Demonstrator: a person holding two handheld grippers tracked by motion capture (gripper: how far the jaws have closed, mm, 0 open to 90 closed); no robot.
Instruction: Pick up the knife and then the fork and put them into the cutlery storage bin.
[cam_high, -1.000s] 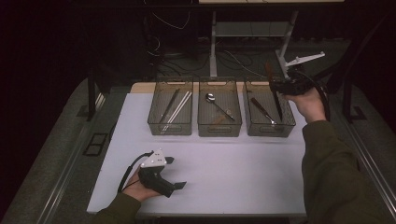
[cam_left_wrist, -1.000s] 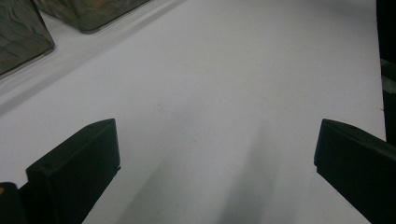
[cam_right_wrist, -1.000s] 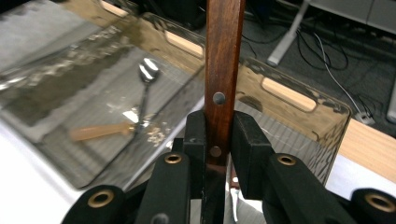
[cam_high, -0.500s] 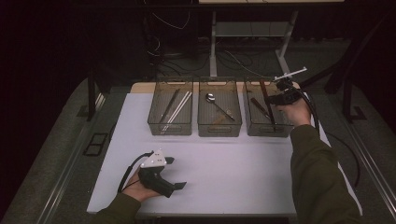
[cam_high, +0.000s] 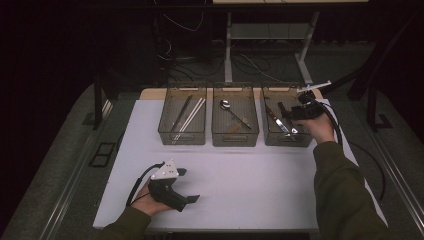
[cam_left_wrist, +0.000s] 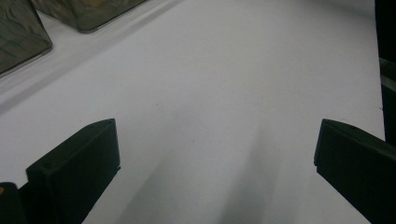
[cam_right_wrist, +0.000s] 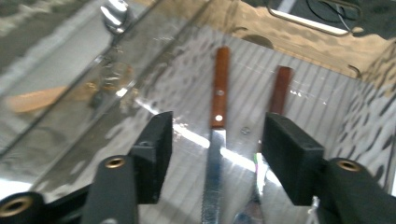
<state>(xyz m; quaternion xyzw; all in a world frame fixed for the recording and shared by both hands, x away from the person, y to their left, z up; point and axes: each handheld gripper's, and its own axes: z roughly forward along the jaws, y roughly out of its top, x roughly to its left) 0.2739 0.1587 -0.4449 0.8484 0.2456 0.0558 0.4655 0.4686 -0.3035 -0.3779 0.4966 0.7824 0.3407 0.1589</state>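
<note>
Low at the left of the high view, the left gripper (cam_high: 192, 199) lies on the white tabletop (cam_high: 260, 190) under the person's left hand (cam_high: 145, 202), its jaws spread wide with nothing but bare table between them, as its own view confirms. It looks parked there, out of the way, because the work in hand needs only the other arm.

Across the upper middle of the high view stand three clear plastic bins in a row, one kind of cutlery to each. The left clear bin (cam_high: 165, 131) holds long pale chopsticks (cam_high: 189, 116). The middle clear bin (cam_high: 235, 140) holds a steel spoon (cam_high: 231, 111) laid at a slant.

At the upper right of the high view, the right clear bin (cam_high: 280, 141) holds two knives. The right gripper (cam_high: 296, 116), carried by the person's right hand (cam_high: 320, 129), reaches down into this bin. In the right gripper view, the serrated steel knife with a reddish wooden handle (cam_right_wrist: 218, 116) lies flat on the ribbed bin floor, in the centre of the frame, between the two black jaws. The second wooden-handled knife (cam_right_wrist: 279, 93) lies just beside it, toward the right jaw. The right jaws have just been opening; they stand apart with the serrated knife between them but pressed by neither pad, so I judge it has just been let go into its sorted place.
</note>
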